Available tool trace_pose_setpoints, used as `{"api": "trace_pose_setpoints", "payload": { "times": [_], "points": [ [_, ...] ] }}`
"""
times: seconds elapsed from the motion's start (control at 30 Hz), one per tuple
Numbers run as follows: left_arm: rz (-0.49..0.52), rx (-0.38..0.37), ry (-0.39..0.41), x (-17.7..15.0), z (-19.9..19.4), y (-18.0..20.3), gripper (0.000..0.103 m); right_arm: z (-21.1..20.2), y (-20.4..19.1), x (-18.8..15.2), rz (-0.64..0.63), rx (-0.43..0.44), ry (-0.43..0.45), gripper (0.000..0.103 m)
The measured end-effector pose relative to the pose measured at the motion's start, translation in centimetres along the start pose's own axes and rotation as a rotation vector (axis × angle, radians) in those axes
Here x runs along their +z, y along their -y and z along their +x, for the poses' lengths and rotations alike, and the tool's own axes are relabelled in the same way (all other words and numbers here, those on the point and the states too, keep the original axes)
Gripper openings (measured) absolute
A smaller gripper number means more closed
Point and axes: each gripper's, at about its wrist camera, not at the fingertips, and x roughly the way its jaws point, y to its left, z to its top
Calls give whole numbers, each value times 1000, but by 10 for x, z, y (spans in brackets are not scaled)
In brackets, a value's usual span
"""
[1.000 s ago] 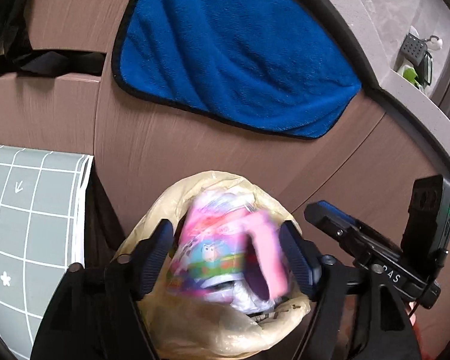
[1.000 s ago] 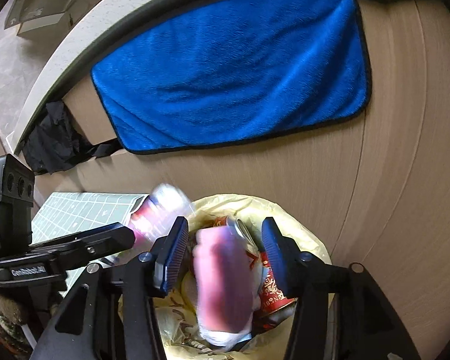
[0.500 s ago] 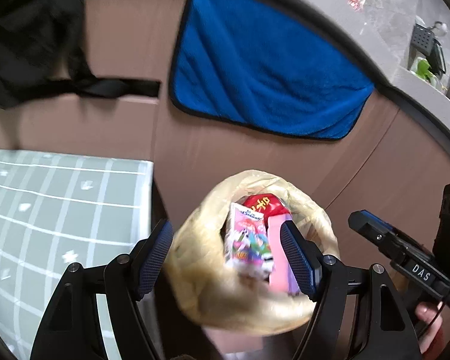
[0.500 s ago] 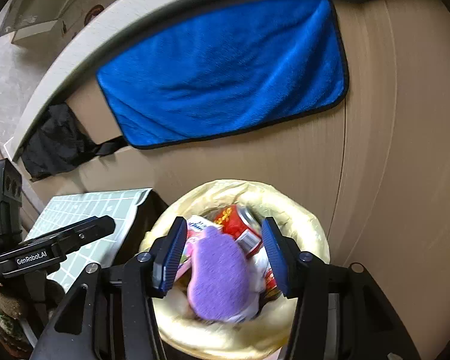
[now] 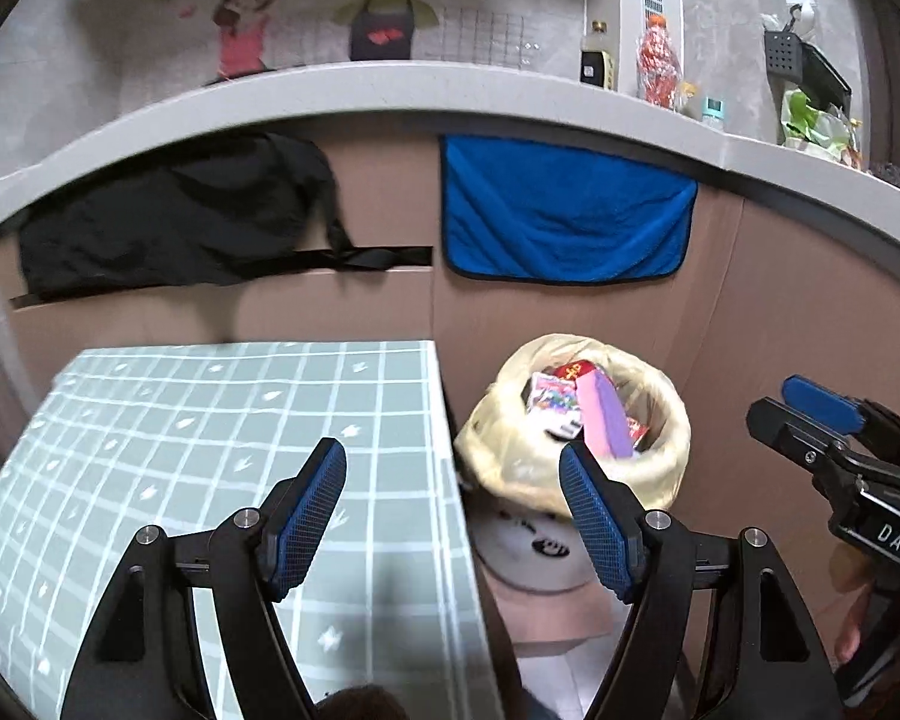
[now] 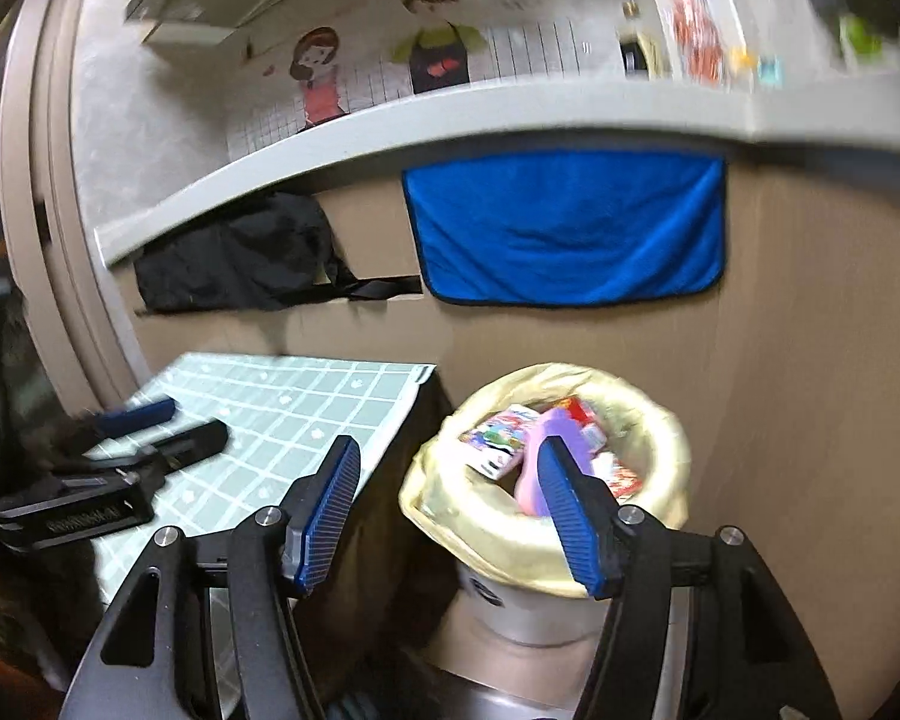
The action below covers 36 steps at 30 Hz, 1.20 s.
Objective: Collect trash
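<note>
A white bin lined with a yellow bag (image 5: 510,468) stands on the floor to the right of the table; it also shows in the right wrist view (image 6: 486,528). Inside lie a colourful carton (image 5: 552,399), a pink and purple sponge (image 5: 606,420) and a red can (image 5: 576,369). The carton (image 6: 498,438) and sponge (image 6: 555,429) show in the right view too. My left gripper (image 5: 453,507) is open and empty, above the table edge and bin. My right gripper (image 6: 447,513) is open and empty, above the bin's near rim.
A table with a green checked cloth (image 5: 210,450) is left of the bin. A brown cabinet front behind carries a blue towel (image 5: 564,216) and a black cloth (image 5: 174,222). A grey counter (image 5: 390,90) above holds bottles (image 5: 657,63).
The carton and the sponge dropped from my open grippers into the bin. Both grippers have pulled up and back, so the table and counter now show.
</note>
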Motion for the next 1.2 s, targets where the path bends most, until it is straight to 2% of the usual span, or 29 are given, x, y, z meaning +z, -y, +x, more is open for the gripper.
{"api": "trace_pose_setpoints", "payload": {
  "times": [0.17, 0.27, 0.4, 0.57, 1.2],
  "points": [
    [11, 64, 27, -28, -44, -3, 73, -35, -24, -18, 12, 18, 16, 59],
    [26, 70, 37, -42, -63, -2, 73, -48, -41, -29, -11, 3, 12, 59],
    [41, 100, 78, -51, -86, 2, 73, -66, -61, -41, -41, -2, 20, 59],
    [5, 139, 141, -53, -117, -5, 73, -80, -75, -48, -52, 11, 31, 59],
    [-30, 149, 167, -58, -148, -15, 73, -101, -84, -48, -36, 7, 50, 59]
  ]
}}
